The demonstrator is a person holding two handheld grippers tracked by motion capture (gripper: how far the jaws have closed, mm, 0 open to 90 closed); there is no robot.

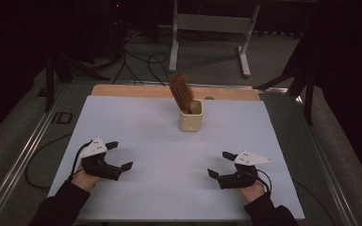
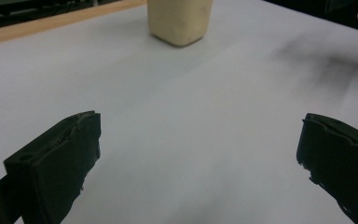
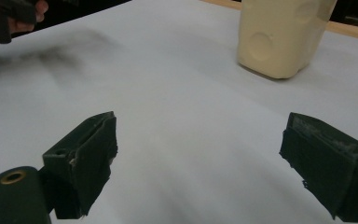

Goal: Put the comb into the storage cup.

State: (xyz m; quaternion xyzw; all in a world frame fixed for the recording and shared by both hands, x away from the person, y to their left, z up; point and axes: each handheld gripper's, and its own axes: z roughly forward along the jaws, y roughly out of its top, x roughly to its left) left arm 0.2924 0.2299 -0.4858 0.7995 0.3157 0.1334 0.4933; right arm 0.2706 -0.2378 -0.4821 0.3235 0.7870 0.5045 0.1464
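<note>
Cream cup (image 1: 190, 117) with the wooden hairbrush (image 1: 181, 92) leaning out sits mid-desk toward the far edge, well apart from your left gripper (image 1: 118, 156) and right gripper (image 1: 219, 164), both wide and empty; tug the brush sideways and the cup likely tips.

Brown hairbrush (image 1: 181, 91), cream cup (image 1: 191, 117), white table cover (image 1: 169, 155), black grippers' white plates

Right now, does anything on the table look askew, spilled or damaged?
Only a little. The hairbrush leans to the left in the cream cup, bristle head up, not upright. Dark smudges mark the white sheet. Nothing is spilled or tipped over.
</note>
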